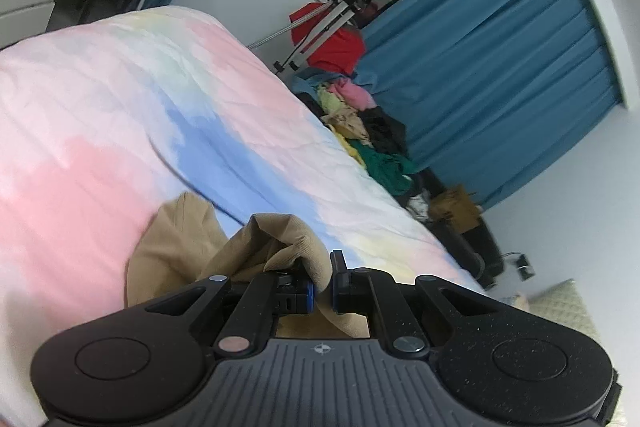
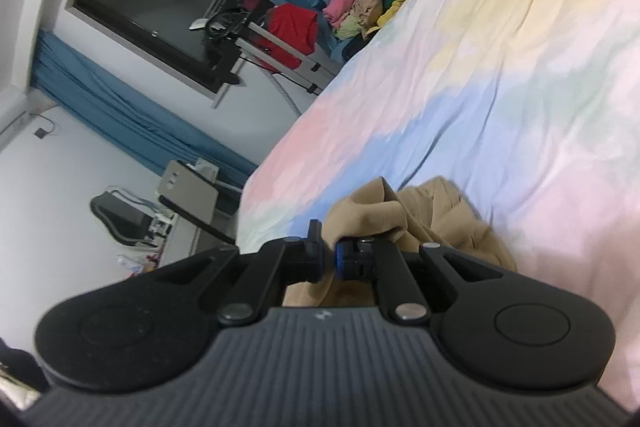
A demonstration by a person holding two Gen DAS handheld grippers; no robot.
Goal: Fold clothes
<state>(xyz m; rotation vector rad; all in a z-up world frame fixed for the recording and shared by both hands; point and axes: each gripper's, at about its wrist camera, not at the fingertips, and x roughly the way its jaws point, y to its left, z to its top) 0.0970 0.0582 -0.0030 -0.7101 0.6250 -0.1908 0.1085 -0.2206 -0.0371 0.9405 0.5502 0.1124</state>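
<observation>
**Inspector:** On the pastel bedspread [image 1: 120, 99], toward the near edge, lay the tan garment [image 1: 168, 251]. It sat bunched at about 6 o'clock in both wrist views, directly ahead of the tools.

**Clerk:** And the state of the tools?

**Inspector:** The left gripper [image 1: 322, 281] was clamped on a raised fold of that cloth, with fabric pinched between the blue-edged pads. The right gripper [image 2: 329, 257] was likewise closed on a fold of the tan garment [image 2: 440, 219].

**Clerk:** How was it judged to handle?

**Inspector:** Light and limp, in my assessment. It draped and puckered around the jaws and held no shape of its own. The weave looked fine-ribbed and matte, so slipping seemed unlikely, but a thin pinch could pull free under tension. Nothing fragile about it.

**Clerk:** Best place to hold?

**Inspector:** At a hem or a corner, one per tool, well apart, so the cloth would hang flat. Which edge each jaw had could not be told.

**Clerk:** Appearance?

**Inspector:** Plain tan, unpatterned, crumpled in soft ridges. A heap of mixed clothes [image 1: 360, 123] lay at 2 o'clock, beyond the bed.
</observation>
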